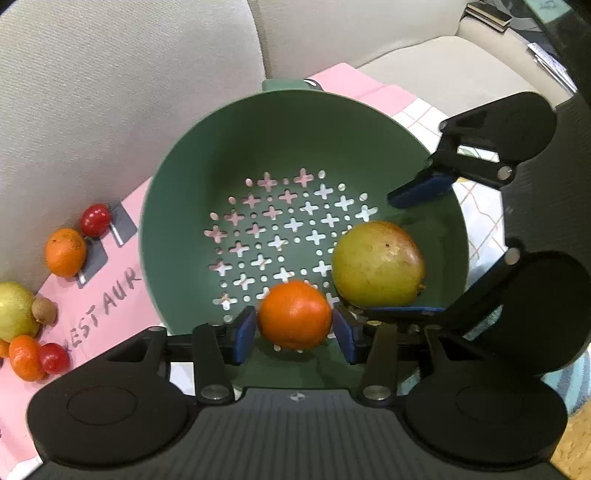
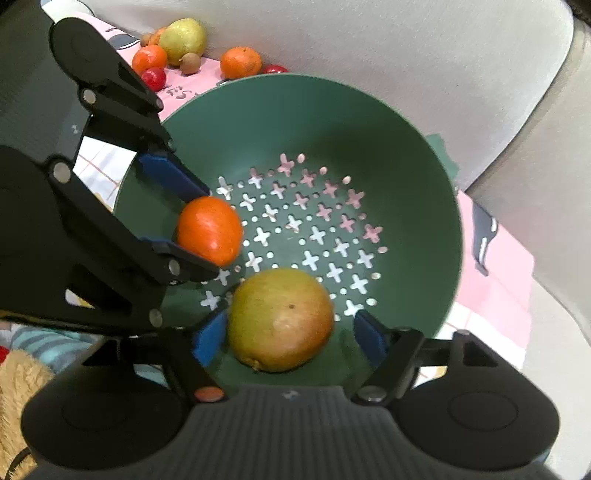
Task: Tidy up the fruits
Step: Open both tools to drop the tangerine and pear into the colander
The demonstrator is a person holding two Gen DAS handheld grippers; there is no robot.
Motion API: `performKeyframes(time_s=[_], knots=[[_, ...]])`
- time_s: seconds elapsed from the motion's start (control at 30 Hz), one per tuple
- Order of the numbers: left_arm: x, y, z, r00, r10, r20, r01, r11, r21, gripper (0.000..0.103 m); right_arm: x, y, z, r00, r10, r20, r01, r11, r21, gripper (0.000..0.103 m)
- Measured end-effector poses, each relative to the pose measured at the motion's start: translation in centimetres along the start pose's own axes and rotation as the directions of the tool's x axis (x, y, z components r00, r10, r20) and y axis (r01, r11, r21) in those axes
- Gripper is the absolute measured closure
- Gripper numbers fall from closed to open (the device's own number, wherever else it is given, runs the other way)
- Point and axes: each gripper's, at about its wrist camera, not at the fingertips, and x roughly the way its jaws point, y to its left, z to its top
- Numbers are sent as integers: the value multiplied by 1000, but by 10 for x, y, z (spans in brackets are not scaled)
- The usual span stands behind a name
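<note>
- A pink paper sheet (image 1: 110,295) with handwritten letters is lying flat under everything.
- A beige cushion (image 1: 110,92) is standing behind it.
- A checked cloth (image 1: 476,218) is showing at the right side.
- Stacked books (image 1: 487,14) are sitting far back on a seat.
- A tan furry fabric (image 2: 14,387) is peeking in low left.

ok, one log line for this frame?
left gripper: open around orange | right gripper: open around mango | both fruits in green colander | other fruit left on pink paper
</note>
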Motion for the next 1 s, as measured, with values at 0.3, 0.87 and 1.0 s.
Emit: performKeyframes(time_s=[0.3,0.87,1.0], knots=[[-28,-2,-5,998,35,59,-35,999,-4,42,-25,3,-1,996,-65,56,63,998,27,23],[-101,27,-44,967,167,191,-150,983,-102,36,-66,47,9,975,-83,206,40,978,204,17],[-116,46,-55,955,206,212,-177,973,-151,36,-71,61,19,967,-66,246,10,975,221,14]])
